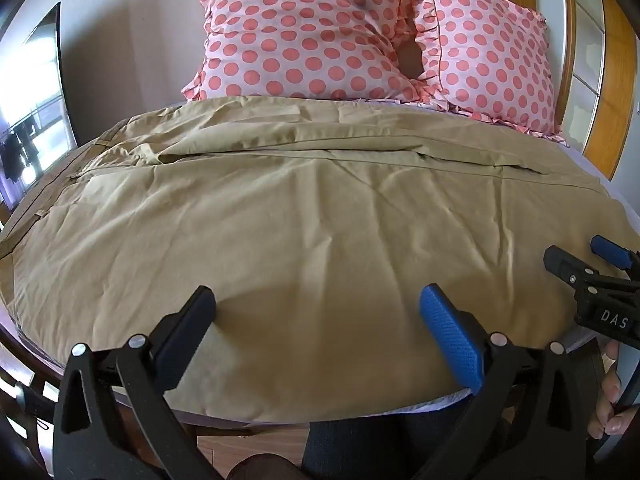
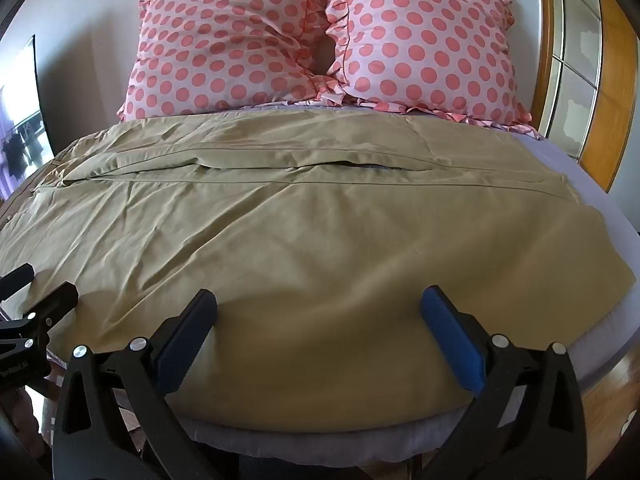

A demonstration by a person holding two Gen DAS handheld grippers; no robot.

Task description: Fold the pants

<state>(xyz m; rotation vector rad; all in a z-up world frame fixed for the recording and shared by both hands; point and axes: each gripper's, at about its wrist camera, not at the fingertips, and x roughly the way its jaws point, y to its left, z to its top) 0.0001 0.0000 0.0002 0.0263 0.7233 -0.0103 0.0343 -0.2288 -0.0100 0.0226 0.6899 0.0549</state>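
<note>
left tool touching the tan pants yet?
Cannot tell. In the left wrist view the left tool is open over the tan cotton pants, with nothing between its fingers, but no gap or contact shows plainly.

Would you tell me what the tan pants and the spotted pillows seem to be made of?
The pants look like thin matte woven cloth, perhaps cotton twill: they crease finely and show stitched seams. The pillows look like light, smooth printed fabric with ruffled edges; the fibre is unclear.

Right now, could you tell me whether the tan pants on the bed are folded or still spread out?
Spread out. The tan pants lie flat across the bed, both legs side by side, seam gap visible between them, no fold over.
</note>
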